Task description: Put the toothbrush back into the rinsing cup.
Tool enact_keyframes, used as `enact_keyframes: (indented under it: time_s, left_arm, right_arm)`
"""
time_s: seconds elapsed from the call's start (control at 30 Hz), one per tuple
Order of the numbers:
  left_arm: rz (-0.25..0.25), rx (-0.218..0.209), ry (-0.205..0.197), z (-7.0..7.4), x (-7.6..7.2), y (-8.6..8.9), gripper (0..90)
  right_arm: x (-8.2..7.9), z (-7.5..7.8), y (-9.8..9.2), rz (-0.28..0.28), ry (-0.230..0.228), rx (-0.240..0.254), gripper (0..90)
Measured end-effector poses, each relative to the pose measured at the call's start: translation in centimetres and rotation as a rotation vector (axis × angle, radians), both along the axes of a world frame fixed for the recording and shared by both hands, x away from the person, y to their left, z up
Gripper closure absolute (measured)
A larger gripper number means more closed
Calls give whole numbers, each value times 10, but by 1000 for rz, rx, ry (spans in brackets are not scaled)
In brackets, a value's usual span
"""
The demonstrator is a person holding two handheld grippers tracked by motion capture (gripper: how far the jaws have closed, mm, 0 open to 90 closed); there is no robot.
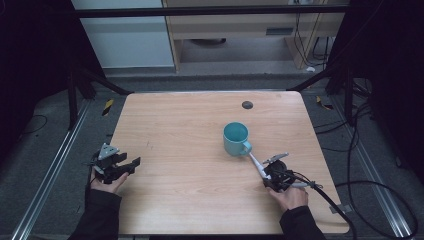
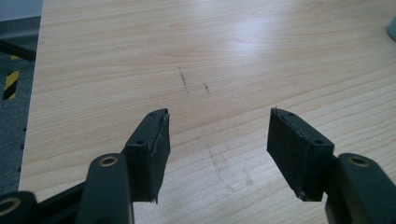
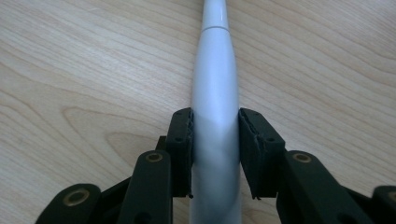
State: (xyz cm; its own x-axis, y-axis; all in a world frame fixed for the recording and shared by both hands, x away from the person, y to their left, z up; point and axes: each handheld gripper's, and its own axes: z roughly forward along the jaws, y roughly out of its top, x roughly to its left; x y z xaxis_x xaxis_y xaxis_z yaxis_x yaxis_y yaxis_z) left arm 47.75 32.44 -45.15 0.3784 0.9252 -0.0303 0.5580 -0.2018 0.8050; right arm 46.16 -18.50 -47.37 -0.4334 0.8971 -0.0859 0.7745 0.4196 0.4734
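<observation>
A teal mug (image 1: 236, 138) stands upright near the middle of the wooden table (image 1: 190, 150), its handle turned toward the front right. My right gripper (image 1: 268, 175) sits just in front of the mug, shut on a long white handle-like object (image 1: 256, 164) whose far end points at the mug's handle. In the right gripper view both jaws press the sides of the white object (image 3: 215, 88), which runs straight ahead off the top. My left gripper (image 1: 131, 165) rests at the table's left front edge, open. In the left gripper view its jaws stand wide apart over bare wood (image 2: 218, 130).
A small dark round disc (image 1: 247, 105) lies near the table's far edge. A black cable (image 1: 340, 210) trails from the right gripper off the table's right side. Dark frame legs and floor cables surround the table. A sliver of the mug (image 2: 392, 29) shows at the left gripper view's right edge.
</observation>
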Motion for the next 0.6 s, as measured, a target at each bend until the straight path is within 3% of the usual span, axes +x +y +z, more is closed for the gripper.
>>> enact_keyframes:
  time_s: [0.13, 0.2, 0.3, 0.6]
  left_arm:
    - [0, 0, 0, 0, 0, 0, 388]
    - [-1, 1, 2, 0, 0, 0, 387]
    - [-3, 4, 3, -1, 0, -1, 387]
    - [-3, 3, 3, -1, 0, 0, 386]
  right_arm:
    - [2, 0, -11, -29, 12, 62, 662]
    - [3, 0, -15, -42, 2, 17, 662]
    - [5, -1, -22, -53, 4, 53, 662]
    - [6, -1, -28, -34, -12, 28, 657]
